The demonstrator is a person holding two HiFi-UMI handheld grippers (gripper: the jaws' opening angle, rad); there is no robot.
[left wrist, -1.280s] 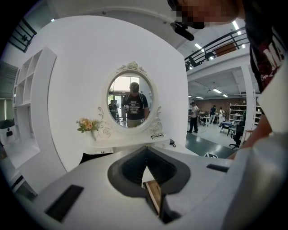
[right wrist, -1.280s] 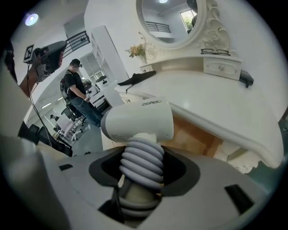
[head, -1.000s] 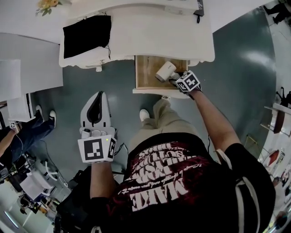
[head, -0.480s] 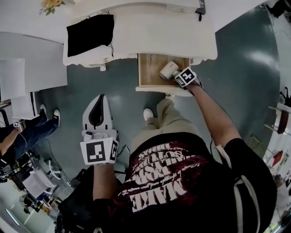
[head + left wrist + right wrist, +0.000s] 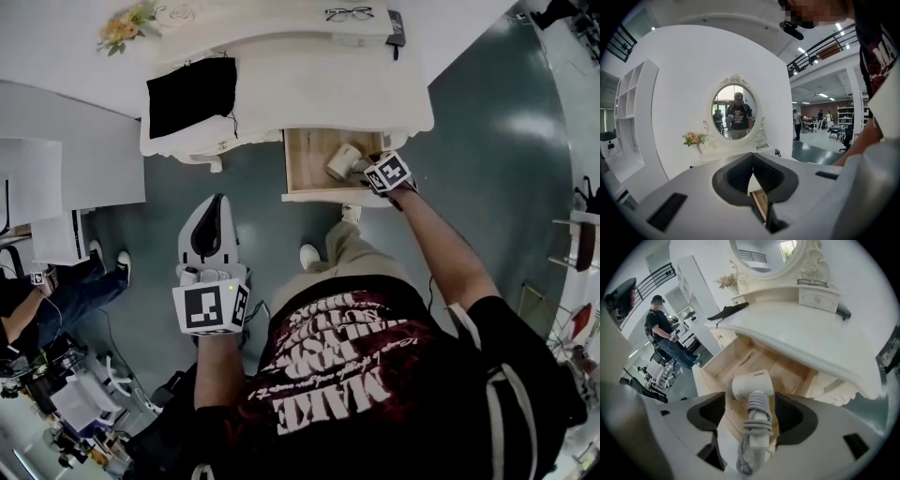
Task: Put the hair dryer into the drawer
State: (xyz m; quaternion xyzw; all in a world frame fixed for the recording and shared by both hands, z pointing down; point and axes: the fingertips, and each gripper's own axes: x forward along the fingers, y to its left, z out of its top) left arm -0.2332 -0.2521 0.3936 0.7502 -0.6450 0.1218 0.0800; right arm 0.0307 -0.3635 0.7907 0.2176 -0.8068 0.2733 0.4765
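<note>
The white hair dryer (image 5: 342, 161) lies in the open wooden drawer (image 5: 302, 150) of the white dressing table, its cord wound round the handle. In the right gripper view the hair dryer (image 5: 752, 386) sits between the jaws of my right gripper (image 5: 754, 420), which have just been opening. There are gaps on both sides of the handle, so the pads are not pressing on it. The drawer's floor (image 5: 787, 371) shows around the dryer. My right gripper (image 5: 366, 167) hangs over the drawer's right front part. My left gripper (image 5: 216, 202) is shut and empty, off to the left over the floor; its jaws (image 5: 752, 176) meet at the tips.
The dressing table top (image 5: 309, 75) carries a black cloth (image 5: 192, 94), glasses (image 5: 349, 13), a dark flat object (image 5: 395, 23) and flowers (image 5: 122, 26). An oval mirror (image 5: 735, 112) stands behind. My shoes (image 5: 309, 255) are just below the drawer front. A seated person (image 5: 56, 291) is at the left.
The right gripper's jaws have spread apart and the hair dryer now rests lower in the drawer, free of the pads. The left gripper has lifted slightly.
</note>
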